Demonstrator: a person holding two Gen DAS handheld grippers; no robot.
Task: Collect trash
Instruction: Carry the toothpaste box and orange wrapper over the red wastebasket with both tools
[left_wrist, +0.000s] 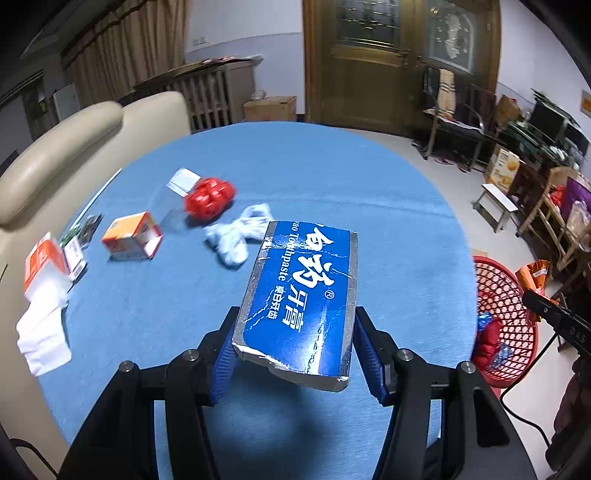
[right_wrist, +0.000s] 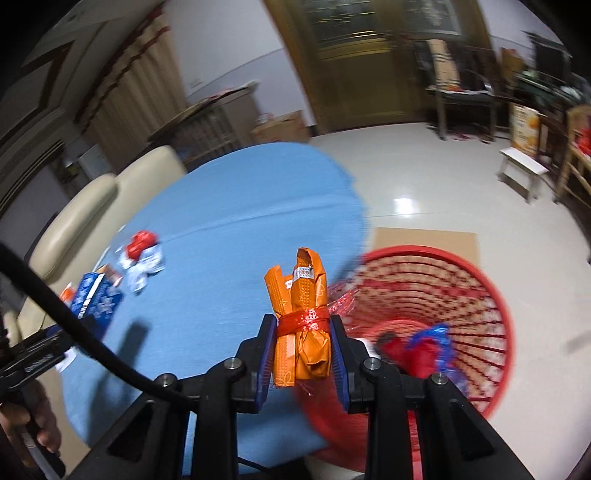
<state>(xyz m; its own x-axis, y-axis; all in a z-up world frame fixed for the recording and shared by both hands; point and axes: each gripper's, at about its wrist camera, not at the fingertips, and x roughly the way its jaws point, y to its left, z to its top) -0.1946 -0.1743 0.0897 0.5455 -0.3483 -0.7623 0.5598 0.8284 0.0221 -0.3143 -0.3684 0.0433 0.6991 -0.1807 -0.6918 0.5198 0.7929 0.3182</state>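
Observation:
My left gripper (left_wrist: 293, 321) is shut on a blue toothpaste box (left_wrist: 299, 295), held above the round blue table (left_wrist: 369, 192); the same box (right_wrist: 96, 300) shows at the left of the right wrist view. My right gripper (right_wrist: 302, 341) is shut on an orange wrapper bundle (right_wrist: 301, 314) tied with red tape, at the table's right edge beside the red mesh basket (right_wrist: 491, 295). The basket (left_wrist: 517, 317) stands on the floor and holds red and blue trash. On the table lie a red plastic piece (left_wrist: 209, 198), a crumpled white wrapper (left_wrist: 240, 232) and an orange carton (left_wrist: 132, 235).
More cartons and white paper (left_wrist: 44, 317) lie at the table's left edge by a cream sofa (left_wrist: 74, 136). A flat cardboard sheet (right_wrist: 424, 240) lies under the basket. A small white stool (right_wrist: 522, 173), chairs and shelves stand at the right. A black cable (right_wrist: 92, 350) crosses the right wrist view.

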